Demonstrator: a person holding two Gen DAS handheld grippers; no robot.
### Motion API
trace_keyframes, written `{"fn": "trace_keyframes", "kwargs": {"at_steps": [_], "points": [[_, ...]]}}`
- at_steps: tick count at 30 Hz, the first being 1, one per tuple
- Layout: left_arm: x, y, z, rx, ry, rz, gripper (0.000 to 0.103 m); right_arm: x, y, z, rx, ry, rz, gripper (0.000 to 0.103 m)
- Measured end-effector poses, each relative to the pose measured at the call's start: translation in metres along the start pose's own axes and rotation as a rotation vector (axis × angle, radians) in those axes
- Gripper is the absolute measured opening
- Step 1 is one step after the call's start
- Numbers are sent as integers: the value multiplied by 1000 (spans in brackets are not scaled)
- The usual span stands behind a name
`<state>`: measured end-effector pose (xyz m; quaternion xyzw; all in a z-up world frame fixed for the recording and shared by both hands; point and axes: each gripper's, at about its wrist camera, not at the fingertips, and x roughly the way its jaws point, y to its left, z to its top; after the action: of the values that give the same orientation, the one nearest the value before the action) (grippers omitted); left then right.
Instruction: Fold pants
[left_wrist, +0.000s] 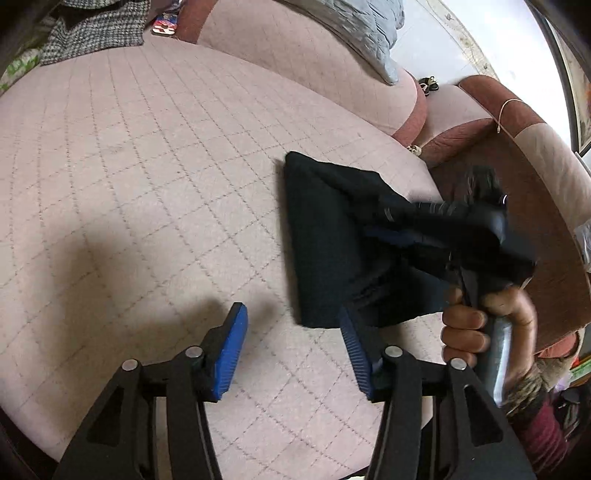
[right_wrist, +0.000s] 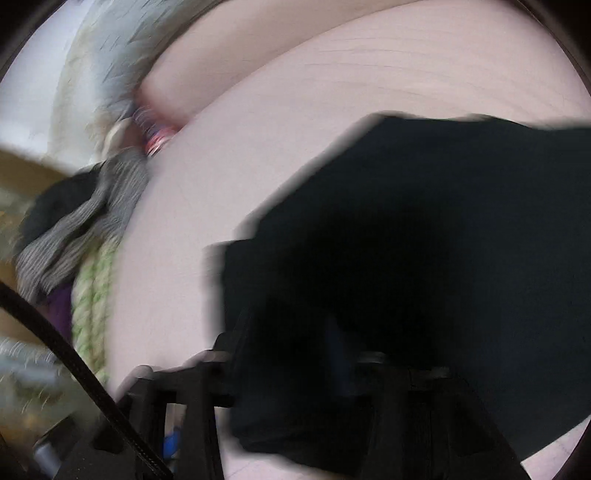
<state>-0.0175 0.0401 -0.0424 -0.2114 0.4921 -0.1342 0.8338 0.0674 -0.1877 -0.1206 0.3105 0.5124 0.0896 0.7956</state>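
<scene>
The dark pants (left_wrist: 325, 236) hang bunched in the air above the pink quilted bed (left_wrist: 129, 184), held up by my right gripper (left_wrist: 391, 236), whose blue pads are shut on the cloth. My left gripper (left_wrist: 291, 347) is open and empty, its blue pads (left_wrist: 231, 350) spread just below and left of the hanging cloth. In the blurred right wrist view the pants (right_wrist: 424, 258) drape over the fingers and hide them.
A houndstooth garment (left_wrist: 96, 29) and a grey quilted blanket (left_wrist: 362, 33) lie at the bed's far side. A pink and maroon sofa arm (left_wrist: 535, 155) stands to the right. Grey, black and green clothes (right_wrist: 81, 229) are piled at the bed's left edge.
</scene>
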Motion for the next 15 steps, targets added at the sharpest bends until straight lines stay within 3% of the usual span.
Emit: {"fn": "trace_keyframes", "kwargs": {"at_steps": [1,3,6,9,11,15], "points": [[-2,2,-1,-1,-3,9,54,-6,-8,-4,31,-41,-17,0],[-3,8,-2,-14,-4,14,59,-36,-28,-16,101,-156,-93,11],[4,10,-3,-38,13,6,60,-82,-50,-37,132,-254,-104,39],[6,5,-5,-13,30,14,60,-116,-68,-60,124,-338,-142,41],[6,-4,-4,20,28,28,60,-134,-80,-69,149,-380,-158,48],[7,-28,-1,117,13,93,64,-159,-102,-83,196,-472,-150,48]]}}
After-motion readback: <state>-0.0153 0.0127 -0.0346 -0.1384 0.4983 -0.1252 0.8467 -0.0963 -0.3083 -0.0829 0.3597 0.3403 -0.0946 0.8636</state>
